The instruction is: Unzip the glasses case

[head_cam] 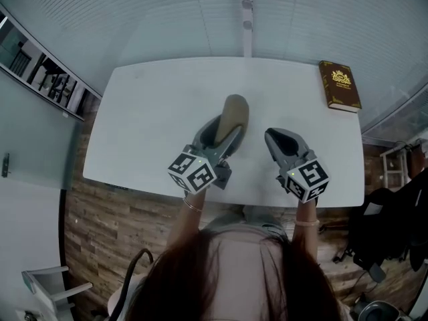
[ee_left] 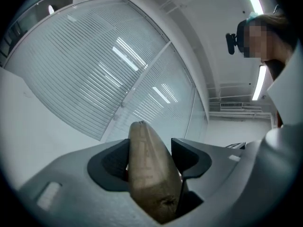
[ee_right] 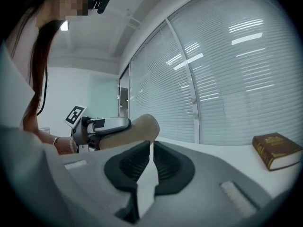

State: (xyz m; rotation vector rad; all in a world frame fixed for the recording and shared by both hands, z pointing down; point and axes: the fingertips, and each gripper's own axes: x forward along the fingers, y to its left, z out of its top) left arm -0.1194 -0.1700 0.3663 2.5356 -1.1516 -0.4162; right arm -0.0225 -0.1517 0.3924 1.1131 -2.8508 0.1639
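Observation:
A tan, rounded glasses case (head_cam: 233,114) is held up over the white table (head_cam: 150,122), long end pointing away from me. My left gripper (head_cam: 223,136) is shut on its near half, a jaw on each side (ee_left: 150,151). In the right gripper view the case (ee_right: 137,128) sticks out of the left gripper (ee_right: 102,126) to the left. My right gripper (head_cam: 273,136) hangs just right of the case, apart from it. Its jaws (ee_right: 151,148) are shut to a thin slit with nothing between them. No zipper pull shows in any view.
A brown hardback book (head_cam: 340,85) lies at the table's far right corner (ee_right: 277,150). Window blinds run behind the table. Dark chairs (head_cam: 391,229) stand on the wooden floor to the right, and a white frame (head_cam: 50,283) at lower left.

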